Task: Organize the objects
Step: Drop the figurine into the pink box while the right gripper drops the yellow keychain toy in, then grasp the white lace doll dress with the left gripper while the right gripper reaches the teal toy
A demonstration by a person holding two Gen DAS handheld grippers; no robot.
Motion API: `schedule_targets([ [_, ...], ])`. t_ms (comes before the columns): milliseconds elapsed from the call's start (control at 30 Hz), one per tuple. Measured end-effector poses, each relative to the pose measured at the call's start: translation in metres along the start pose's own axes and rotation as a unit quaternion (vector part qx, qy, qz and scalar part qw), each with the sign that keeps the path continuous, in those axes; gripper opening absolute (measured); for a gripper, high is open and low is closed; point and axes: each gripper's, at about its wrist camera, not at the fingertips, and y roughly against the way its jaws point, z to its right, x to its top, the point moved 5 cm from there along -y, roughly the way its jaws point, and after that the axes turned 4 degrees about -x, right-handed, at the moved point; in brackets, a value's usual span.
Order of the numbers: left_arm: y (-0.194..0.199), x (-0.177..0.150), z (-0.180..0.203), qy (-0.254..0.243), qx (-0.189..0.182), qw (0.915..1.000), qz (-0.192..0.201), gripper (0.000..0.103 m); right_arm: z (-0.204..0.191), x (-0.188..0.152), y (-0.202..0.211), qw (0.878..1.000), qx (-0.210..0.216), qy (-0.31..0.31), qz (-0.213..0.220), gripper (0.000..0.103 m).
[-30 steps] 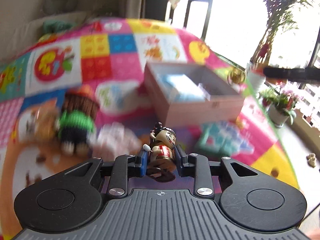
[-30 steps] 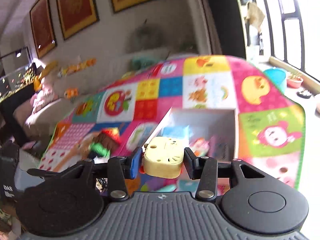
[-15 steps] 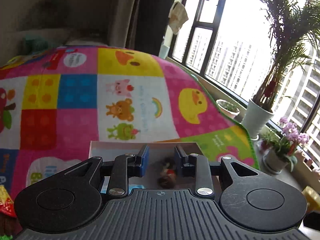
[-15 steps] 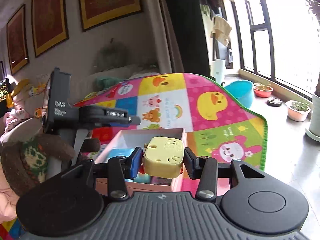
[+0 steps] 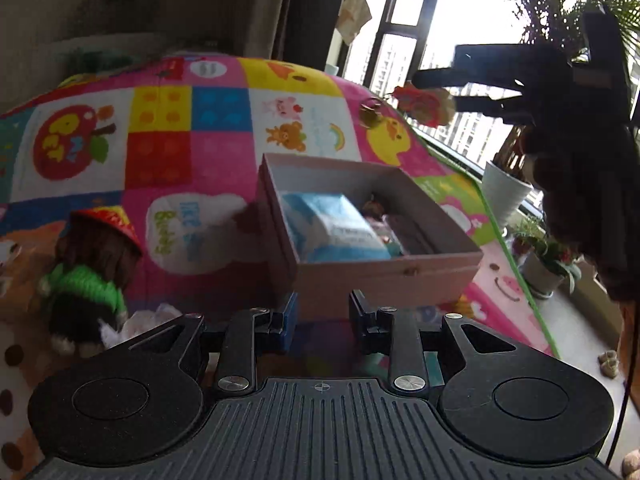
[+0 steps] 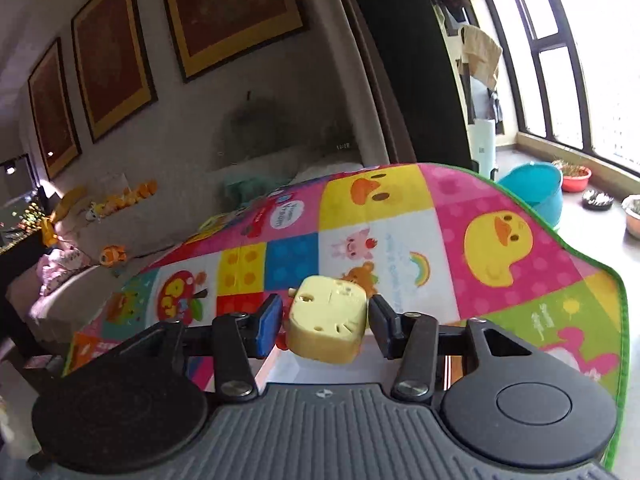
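Yellow toy (image 6: pixel 328 322) between right jaws, seemingly loose; left jaws apart, near pink box (image 5: pixel 384 280)

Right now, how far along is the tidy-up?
Done: the pink box already holds a blue packet and small toys. In hand: the right claw holds a yellow toy; the left claw is empty. Left: the knitted doll on the mat.

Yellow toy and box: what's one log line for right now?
left gripper: open, empty, facing pink box | right gripper: jaws shut on yellow toy | in box: blue pack
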Motion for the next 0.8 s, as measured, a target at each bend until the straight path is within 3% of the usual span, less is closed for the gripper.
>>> schedule_targets([
  [67,0.005,-0.016,-0.005,-0.005,0.005,0.9997,-0.024,0.032,-0.004,-0.002,-0.013,0.999,-0.042,0.014,-0.008,0.054],
  [267,0.011,-0.044,-0.014,-0.015,-0.007,0.9988,-0.047,0.032,-0.008,-0.057,0.014,0.996,-0.054,0.044,-0.047,0.068],
  [367,0.017,-0.04,-0.02,-0.002,0.0,0.9997,-0.025,0.032,-0.012,-0.093,0.033,0.993,-0.069,0.066,-0.065,0.08],
  [500,0.032,-0.016,-0.053,0.036,0.052,0.9973,0.038,0.032,-0.015,-0.136,0.048,0.989,-0.091,0.082,-0.088,0.086],
  [600,0.045,0.0,-0.099,0.09,0.126,0.984,0.088,0.032,-0.014,-0.156,0.049,0.987,-0.102,0.071,-0.104,0.087],
  [700,0.056,0.009,-0.153,0.152,0.193,0.9616,0.123,0.031,-0.011,-0.166,0.046,0.986,-0.119,0.053,-0.102,0.09],
  [800,0.05,0.013,-0.196,0.187,0.217,0.9517,0.112,0.031,-0.003,-0.171,0.041,0.985,-0.139,0.023,-0.096,0.094],
])
